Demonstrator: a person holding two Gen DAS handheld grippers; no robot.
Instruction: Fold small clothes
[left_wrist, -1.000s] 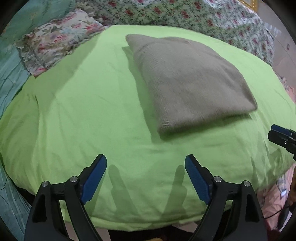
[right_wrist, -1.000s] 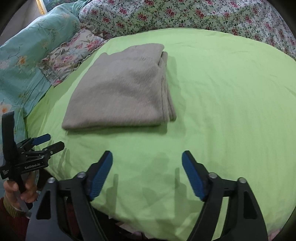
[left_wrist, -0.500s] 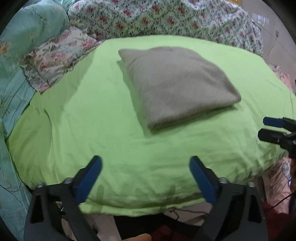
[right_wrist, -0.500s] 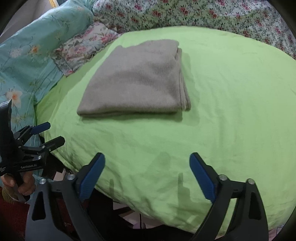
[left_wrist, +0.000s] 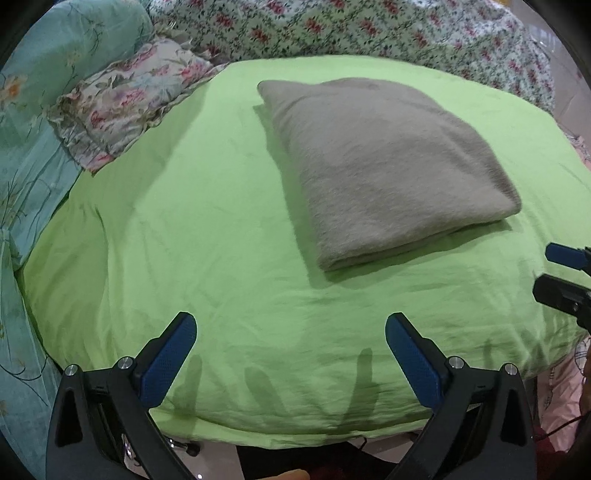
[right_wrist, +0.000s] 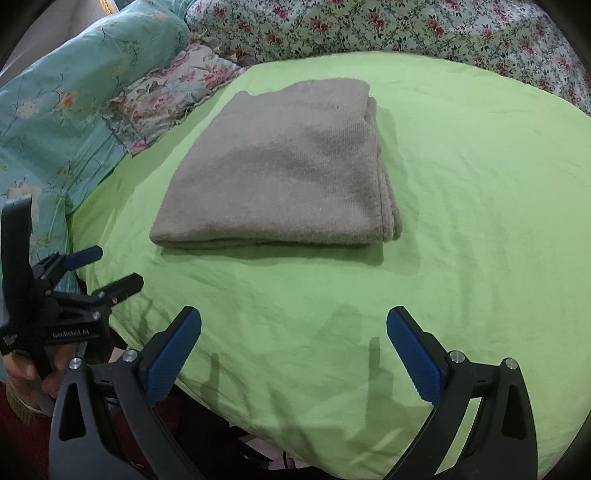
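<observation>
Left gripper (left_wrist: 290, 338) and right gripper (right_wrist: 293, 334): jaws just spread wide, ribbed blue pads holding nothing, hovering over the near edge of the smooth lime-green sheet (left_wrist: 207, 236). Farther in lies the fuzzy grey knit garment (right_wrist: 284, 177), folded into a thick rectangle. Floral pillows (left_wrist: 122, 107) far left.

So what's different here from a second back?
Both grippers, left and right, have just been opening, nothing between their pads, and drew back toward the near edge of the green sheet. The folded grey garment lies unchanged.
</observation>
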